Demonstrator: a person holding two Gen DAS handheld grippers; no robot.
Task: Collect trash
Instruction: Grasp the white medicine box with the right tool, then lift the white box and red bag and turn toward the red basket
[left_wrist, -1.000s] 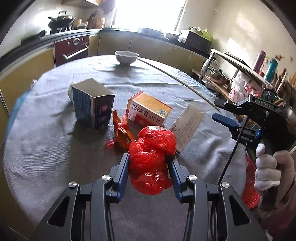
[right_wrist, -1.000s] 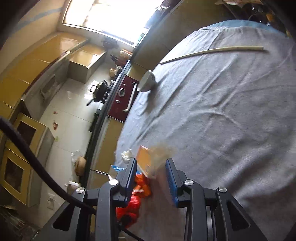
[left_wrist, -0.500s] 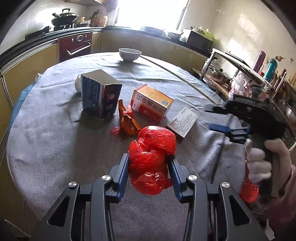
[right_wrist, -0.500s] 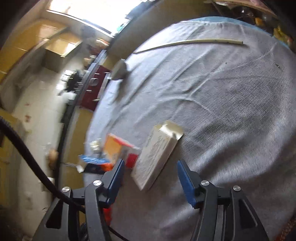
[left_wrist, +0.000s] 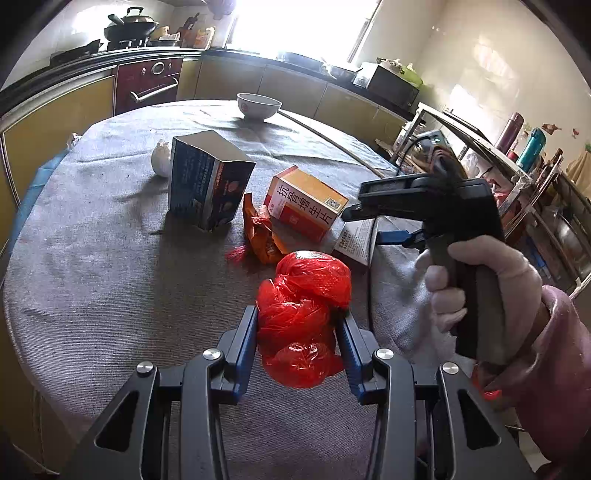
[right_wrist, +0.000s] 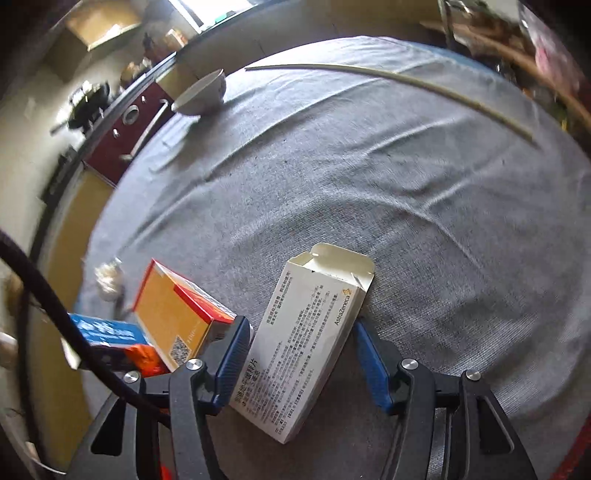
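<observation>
Red plastic bag (left_wrist: 303, 317), crumpled into a lumpy bundle, sits pinched between the blue pads of the left claw (left_wrist: 300, 334) in the left wrist view, pressed on both sides and bulging out past the fingertips over the grey-clothed surface (left_wrist: 110, 280). Just beyond the bag lies an orange wrapper (left_wrist: 260, 232); farther out and to the left stands a dark blue carton (left_wrist: 207, 181), with an orange-and-red medicine box (left_wrist: 306, 201) straight ahead and a white bowl (left_wrist: 258, 105) at the far edge. Off to the right of this claw, a gloved right hand (left_wrist: 476, 284) grips the other tool's handle, its fingers reaching toward a white box (left_wrist: 356, 240) on the cloth. Over to the right wrist view: the right claw (right_wrist: 301, 354) is spread wide, and the white box (right_wrist: 303, 347) lies flat between its fingers, open flap pointing away; the left finger sits at the box's edge, the right finger close by its side, and I cannot tell whether either truly touches. To the left of this claw, the medicine box (right_wrist: 177, 317) and the blue carton (right_wrist: 107, 332); far ahead, the bowl (right_wrist: 201, 94) and a long pale stick (right_wrist: 406, 83).
</observation>
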